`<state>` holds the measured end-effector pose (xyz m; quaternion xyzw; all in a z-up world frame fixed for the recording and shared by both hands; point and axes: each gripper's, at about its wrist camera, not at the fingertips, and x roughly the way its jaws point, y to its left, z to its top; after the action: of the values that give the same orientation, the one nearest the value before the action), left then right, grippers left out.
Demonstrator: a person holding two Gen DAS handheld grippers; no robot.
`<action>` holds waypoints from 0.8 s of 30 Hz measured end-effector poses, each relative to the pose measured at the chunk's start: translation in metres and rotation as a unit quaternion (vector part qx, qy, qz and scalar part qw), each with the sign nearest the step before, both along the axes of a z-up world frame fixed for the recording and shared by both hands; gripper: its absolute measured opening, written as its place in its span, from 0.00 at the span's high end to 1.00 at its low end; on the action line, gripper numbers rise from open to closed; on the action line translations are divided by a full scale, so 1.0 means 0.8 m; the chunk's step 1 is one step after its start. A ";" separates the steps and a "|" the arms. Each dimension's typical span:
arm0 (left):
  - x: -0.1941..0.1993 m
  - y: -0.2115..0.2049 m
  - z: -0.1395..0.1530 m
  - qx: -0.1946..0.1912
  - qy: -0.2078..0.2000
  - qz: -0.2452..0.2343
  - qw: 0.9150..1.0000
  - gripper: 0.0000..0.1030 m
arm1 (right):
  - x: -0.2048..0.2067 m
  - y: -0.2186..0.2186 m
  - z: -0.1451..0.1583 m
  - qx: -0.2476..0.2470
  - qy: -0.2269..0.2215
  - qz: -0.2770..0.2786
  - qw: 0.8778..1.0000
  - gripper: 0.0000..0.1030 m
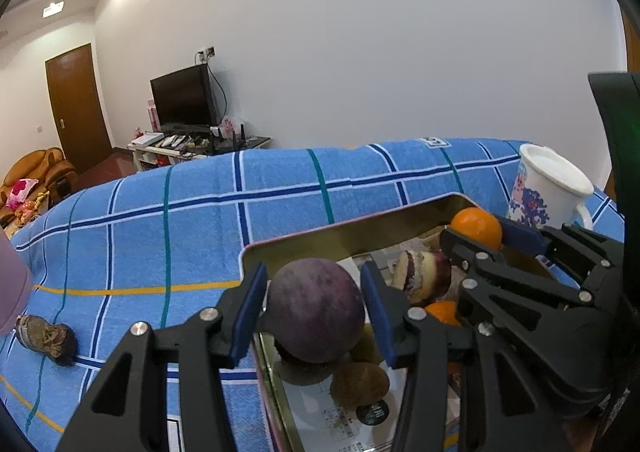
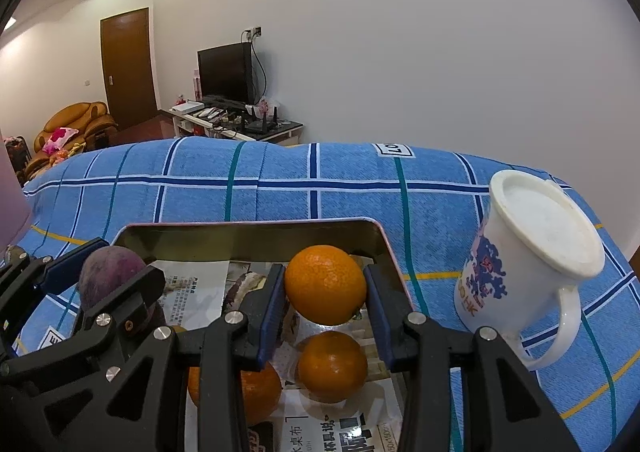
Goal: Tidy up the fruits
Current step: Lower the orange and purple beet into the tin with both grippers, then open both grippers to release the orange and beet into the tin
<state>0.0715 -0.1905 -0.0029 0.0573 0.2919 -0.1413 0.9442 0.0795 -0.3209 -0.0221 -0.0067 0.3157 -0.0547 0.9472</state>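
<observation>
The cloth (image 2: 280, 192) is sky blue, checked with navy, white, teal and a few yellow lines. The tin tray (image 2: 248, 236) is brassy gold inside with a pink rim, lined with black-and-white printed newspaper (image 2: 192, 288). The held orange (image 2: 325, 284) is bright orange; the passion fruit (image 1: 316, 310) is dull mottled purple. The mug (image 2: 528, 264) is white with a blue and red-orange print. Both claws, left claw (image 1: 316, 312) and right claw (image 2: 326, 306), are black with blue pads (image 2: 272, 316).
</observation>
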 end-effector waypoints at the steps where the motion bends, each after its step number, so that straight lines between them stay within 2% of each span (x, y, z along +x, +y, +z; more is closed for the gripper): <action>1: -0.002 0.001 0.001 -0.002 -0.004 0.000 1.000 0.50 | -0.002 0.000 0.001 0.001 -0.003 0.000 1.000 0.59; 8: -0.012 0.006 0.007 0.001 -0.022 0.005 1.000 0.46 | -0.013 0.002 0.009 0.001 -0.023 0.002 1.000 0.57; 10: -0.015 0.011 0.011 0.003 -0.029 0.015 0.999 0.39 | -0.016 0.003 0.011 -0.001 -0.027 0.001 1.000 0.53; 11: -0.017 0.014 0.013 0.001 -0.034 0.021 0.999 0.37 | -0.018 0.003 0.012 0.000 -0.032 -0.001 0.999 0.47; 12: -0.018 0.018 0.015 -0.002 -0.039 0.025 0.999 0.30 | -0.020 0.001 0.014 0.000 -0.038 -0.005 0.999 0.40; 14: -0.022 0.025 0.020 -0.009 -0.050 0.037 0.998 0.21 | -0.026 -0.003 0.019 0.004 -0.053 -0.015 0.998 0.32; 16: -0.025 0.032 0.023 -0.017 -0.058 0.047 0.997 0.07 | -0.030 -0.006 0.024 0.009 -0.063 -0.020 0.998 0.30; 18: -0.030 0.039 0.027 -0.028 -0.068 0.053 0.996 0.00 | -0.033 -0.009 0.026 0.018 -0.069 -0.023 0.997 0.30; 24: -0.039 0.051 0.035 -0.040 -0.089 0.058 0.993 0.00 | -0.032 0.002 0.025 0.001 -0.062 -0.020 0.998 0.29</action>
<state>0.0404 -0.1495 0.0254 0.0146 0.2032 -0.0924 0.9747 0.0537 -0.3196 -0.0022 0.0039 0.2570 -0.0741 0.9636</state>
